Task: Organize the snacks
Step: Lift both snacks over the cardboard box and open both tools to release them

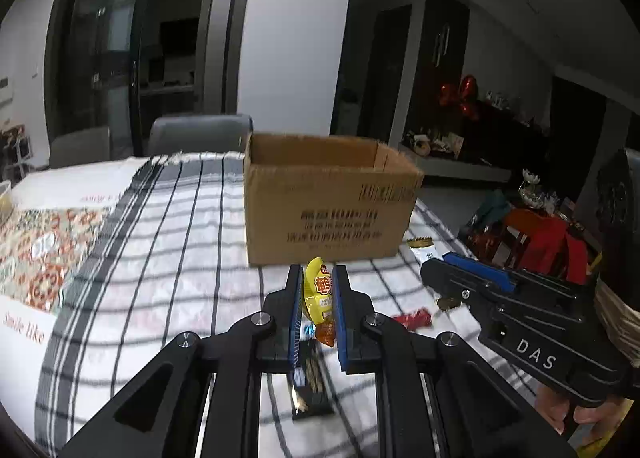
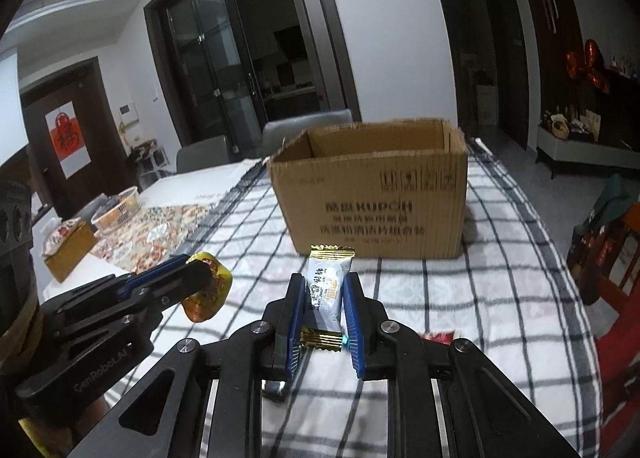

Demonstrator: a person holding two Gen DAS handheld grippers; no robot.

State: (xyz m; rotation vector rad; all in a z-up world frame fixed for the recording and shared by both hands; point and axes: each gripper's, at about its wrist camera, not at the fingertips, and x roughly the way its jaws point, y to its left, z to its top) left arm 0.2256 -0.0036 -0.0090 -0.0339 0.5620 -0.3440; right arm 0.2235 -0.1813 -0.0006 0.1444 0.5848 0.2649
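My left gripper (image 1: 317, 272) is shut on a yellow and orange snack packet (image 1: 318, 294), held above the checked tablecloth. In the right wrist view that same gripper (image 2: 200, 264) shows from the side, the yellow packet (image 2: 206, 294) hanging from it. My right gripper (image 2: 325, 282) is shut on a white snack bar with gold ends (image 2: 326, 290); from the left wrist view it (image 1: 432, 262) juts in at the right with the white bar (image 1: 423, 250) sticking out. An open cardboard box (image 1: 328, 206) (image 2: 372, 198) stands just beyond both grippers.
A dark snack packet (image 1: 312, 382) and a red wrapper (image 1: 414, 317) (image 2: 438, 336) lie on the tablecloth (image 1: 168, 258) below the grippers. A wicker basket (image 2: 118, 208) and a tissue box (image 2: 66, 248) sit at the far left. Grey chairs stand behind the table; red furniture is at the right.
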